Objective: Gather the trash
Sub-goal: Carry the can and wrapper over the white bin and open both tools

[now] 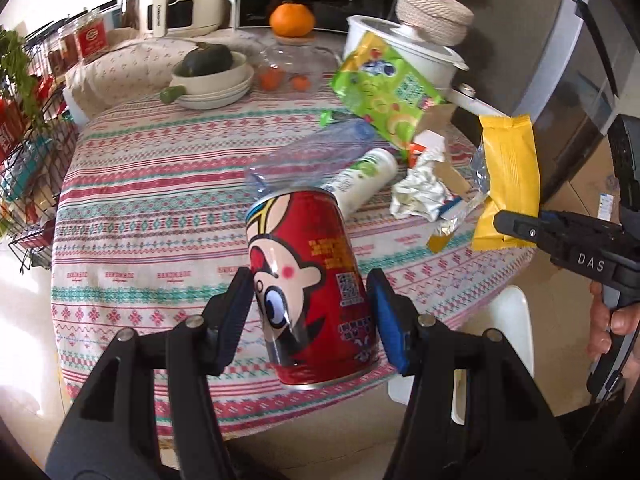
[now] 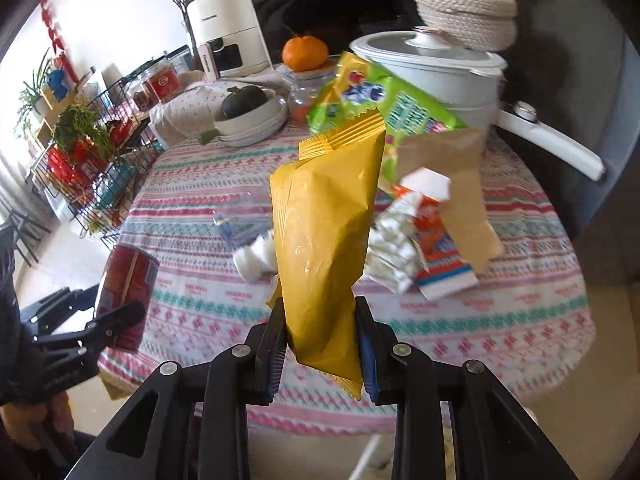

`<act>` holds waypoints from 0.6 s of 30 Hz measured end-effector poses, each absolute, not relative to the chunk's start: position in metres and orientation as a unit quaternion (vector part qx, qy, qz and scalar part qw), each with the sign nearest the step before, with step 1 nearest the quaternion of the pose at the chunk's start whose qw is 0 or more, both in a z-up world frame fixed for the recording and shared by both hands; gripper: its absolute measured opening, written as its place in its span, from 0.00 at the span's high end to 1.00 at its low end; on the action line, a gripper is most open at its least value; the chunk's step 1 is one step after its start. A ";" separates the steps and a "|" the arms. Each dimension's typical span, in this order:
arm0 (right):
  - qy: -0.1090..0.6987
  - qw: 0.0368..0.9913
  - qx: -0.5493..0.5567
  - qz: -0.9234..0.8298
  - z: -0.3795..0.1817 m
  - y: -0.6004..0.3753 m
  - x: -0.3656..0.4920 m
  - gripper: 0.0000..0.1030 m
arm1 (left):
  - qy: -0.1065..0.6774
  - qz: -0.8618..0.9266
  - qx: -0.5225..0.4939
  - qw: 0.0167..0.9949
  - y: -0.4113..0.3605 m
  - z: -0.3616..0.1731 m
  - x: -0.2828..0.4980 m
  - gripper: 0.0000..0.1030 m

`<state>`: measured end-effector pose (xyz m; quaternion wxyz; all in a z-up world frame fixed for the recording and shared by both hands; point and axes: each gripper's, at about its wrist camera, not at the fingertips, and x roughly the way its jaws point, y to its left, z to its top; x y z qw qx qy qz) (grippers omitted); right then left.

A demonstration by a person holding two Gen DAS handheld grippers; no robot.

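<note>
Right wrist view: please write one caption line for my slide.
Right gripper holds a yellow snack bag above the littered table.

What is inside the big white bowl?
A dark green squash sits inside the white bowl. The bowl's wall hides its underside and anything beneath it.

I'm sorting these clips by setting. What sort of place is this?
Most likely a home kitchen or dining corner. A round table with a patterned cloth holds a lidded pot and stacked bowls, an air fryer stands behind, and a wire rack of groceries sits beside it.
</note>
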<state>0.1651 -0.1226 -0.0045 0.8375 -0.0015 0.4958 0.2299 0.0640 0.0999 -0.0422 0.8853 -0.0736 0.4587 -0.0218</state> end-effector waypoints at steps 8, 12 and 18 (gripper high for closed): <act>0.496 0.843 0.017 0.209 -0.009 -0.181 0.128 0.69 | 0.447 -0.068 -0.070 0.889 0.062 -0.038 0.050 0.42; 0.517 0.832 0.016 0.198 -0.019 -0.201 0.118 0.69 | 0.449 -0.103 -0.055 0.886 0.038 -0.043 0.045 0.42; 0.527 0.827 0.004 0.197 -0.026 -0.220 0.102 0.69 | 0.482 -0.151 -0.044 0.862 -0.001 -0.064 0.043 0.42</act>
